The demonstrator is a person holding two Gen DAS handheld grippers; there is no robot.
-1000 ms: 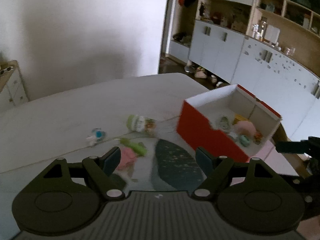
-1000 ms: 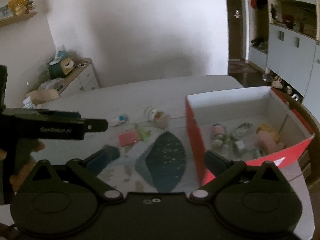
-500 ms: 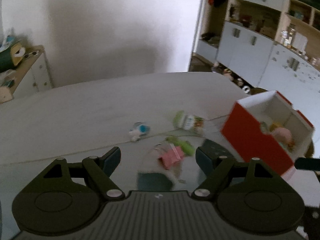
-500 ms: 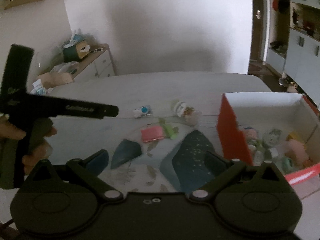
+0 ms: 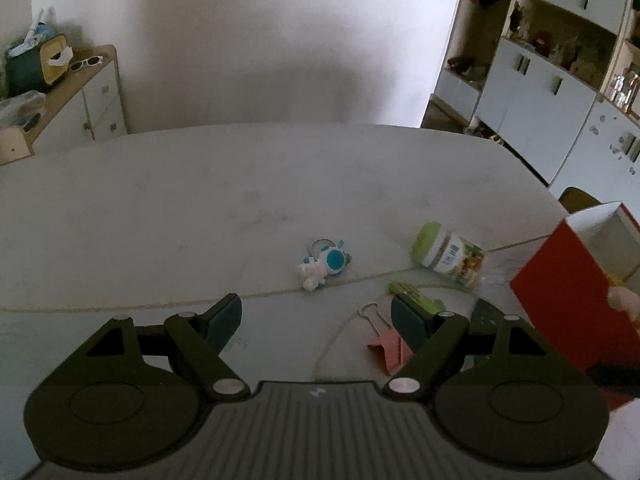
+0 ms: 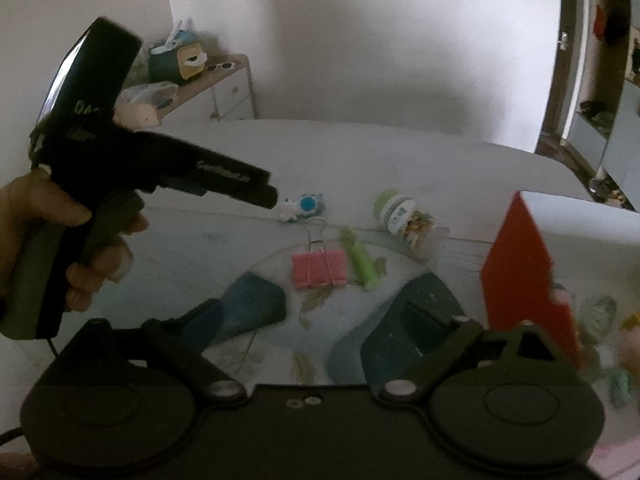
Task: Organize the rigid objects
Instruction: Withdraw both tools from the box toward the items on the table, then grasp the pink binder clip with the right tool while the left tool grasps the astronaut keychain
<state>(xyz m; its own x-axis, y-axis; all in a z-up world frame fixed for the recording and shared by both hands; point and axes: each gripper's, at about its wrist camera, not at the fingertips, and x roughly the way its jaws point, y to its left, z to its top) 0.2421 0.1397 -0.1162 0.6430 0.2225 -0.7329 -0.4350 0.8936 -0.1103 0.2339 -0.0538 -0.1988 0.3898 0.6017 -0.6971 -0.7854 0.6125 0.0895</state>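
Both grippers hung over the pale table (image 5: 160, 216). The left gripper (image 5: 316, 318) stood with jaws apart and empty. The right gripper (image 6: 332, 314) was closing, nothing between its fingers. A pink binder clip (image 6: 319, 267) lay near centre, a green clip (image 6: 360, 264) just right of it. Farther off lay a blue-and-white keychain toy (image 5: 326, 262) and a green-lidded jar (image 5: 450, 256). The red box (image 5: 576, 300) stood at right.
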